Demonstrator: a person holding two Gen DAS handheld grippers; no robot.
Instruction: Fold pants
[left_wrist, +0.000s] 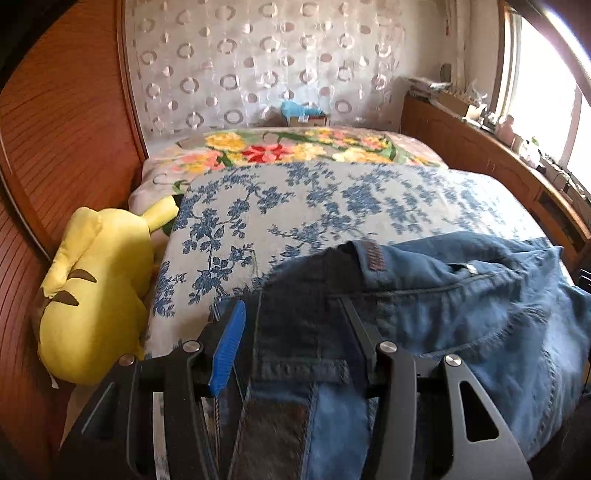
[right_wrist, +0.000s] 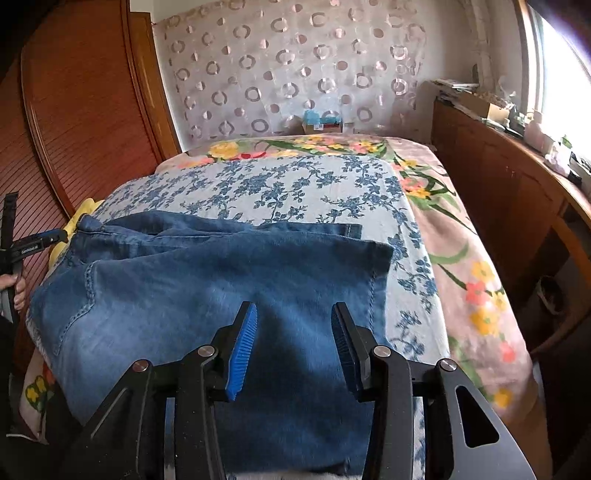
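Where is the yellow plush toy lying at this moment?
In the left wrist view the yellow plush toy lies at the left edge of the bed, between the blue-flowered cover and the wooden wardrobe, left of the jeans.

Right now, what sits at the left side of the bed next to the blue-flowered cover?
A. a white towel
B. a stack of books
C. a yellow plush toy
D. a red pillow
C: the left wrist view shows a yellow plush toy lying against the wooden wall beside the blue-flowered cover.
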